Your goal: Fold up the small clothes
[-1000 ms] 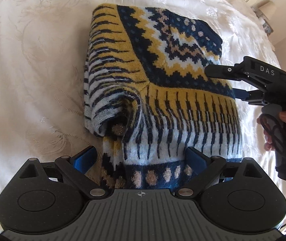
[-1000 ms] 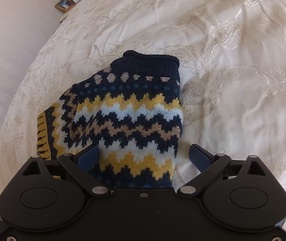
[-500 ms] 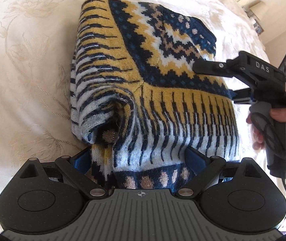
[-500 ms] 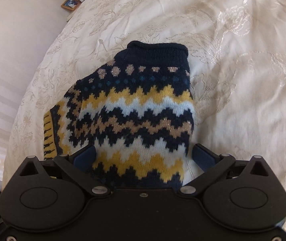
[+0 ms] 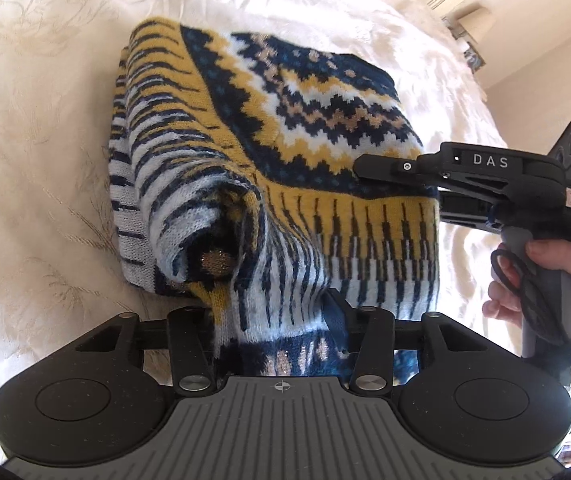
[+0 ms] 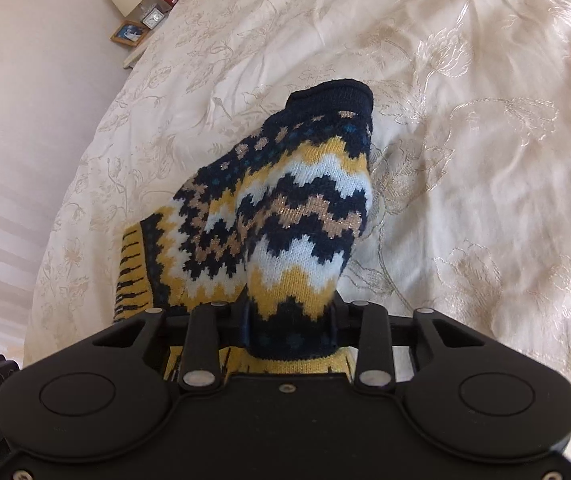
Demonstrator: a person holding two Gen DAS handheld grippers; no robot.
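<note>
Both pairs of jaws are closed down on knit fabric. The left gripper [image 5: 281, 320] pinches the near hem of the sweater [image 5: 269, 168], the blue pads pressed into bunched wool; the right gripper [image 6: 291, 320] clamps a gathered fold of the same garment from its own side, the cloth squeezed narrow between its 2 black fingers.

The sweater lies on the bed [image 5: 33, 128], partly folded, with its gripped edges raised off the cover. It is a small Fair Isle style knit: navy ground, zigzag bands in mustard yellow, pale blue-white and a glittery tan, rows of small tan and teal dots, and a lower band of vertical navy dashes on yellow and white. One sleeve or side is rolled inward at the left, making a soft tube with a dark opening. In the right wrist view the plain navy ribbed collar [image 6: 331, 94] points away (it sits at the far end, resting on the cover).

In the left wrist view the right gripper reaches in level from the right, held by a hand [image 5: 545, 288] wrapped around its grey handle, a black cable looped beside the fingers.

The bed cover is cream, satiny, embroidered with floral scrolls, and wrinkled.
</note>
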